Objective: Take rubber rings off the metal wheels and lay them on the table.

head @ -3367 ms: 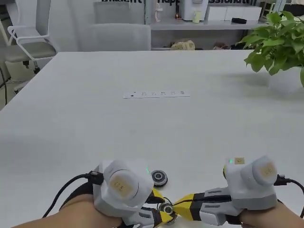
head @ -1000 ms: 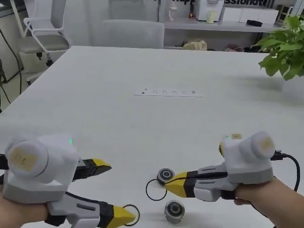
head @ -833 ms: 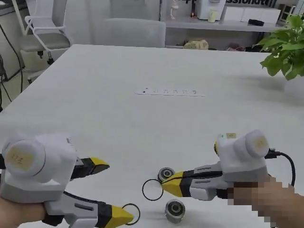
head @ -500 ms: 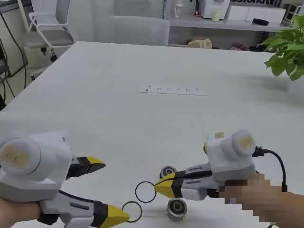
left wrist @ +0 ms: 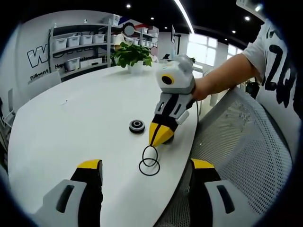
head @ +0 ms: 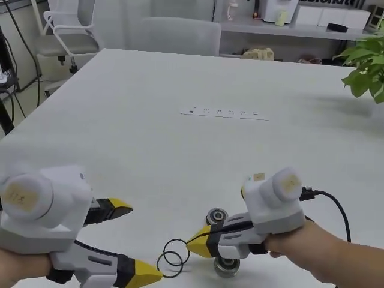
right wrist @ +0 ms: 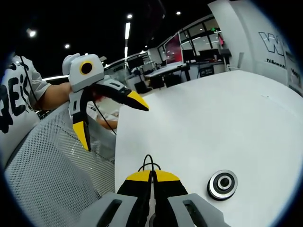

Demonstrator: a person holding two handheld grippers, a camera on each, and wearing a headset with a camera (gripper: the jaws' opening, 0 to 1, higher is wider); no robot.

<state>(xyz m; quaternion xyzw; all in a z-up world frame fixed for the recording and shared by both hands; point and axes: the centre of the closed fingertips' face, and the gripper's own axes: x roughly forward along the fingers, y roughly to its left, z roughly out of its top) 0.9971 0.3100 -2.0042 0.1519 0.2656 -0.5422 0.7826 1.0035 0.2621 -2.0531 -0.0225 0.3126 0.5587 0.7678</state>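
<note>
Holding, right gripper: the right gripper (head: 192,244) has its jaws closed together on the held ring (right wrist: 148,158), a thin black rubber loop sticking out past the yellow tips.
Change, ring position: against half a second ago, the held ring sits further left and lower, and now overlaps the loose ring (left wrist: 149,167) lying on the table (head: 180,156).
Left gripper: the left gripper (head: 146,243) has its jaws spread wide and grips nothing; its lower tip is just beside the two rings.
Wheels: the far wheel (head: 216,216) stands clear, just beyond the right gripper; the near wheel (head: 227,267) lies under that gripper's body.
Meaning for the task: two rings are off for two wheels in view. Judged, only the release of the held ring remains.
Hard to make out: whether the held ring touches the table or hangs just above it cannot be told. The near wheel is half covered. Whether either wheel carries any rubber is too small to tell.
</note>
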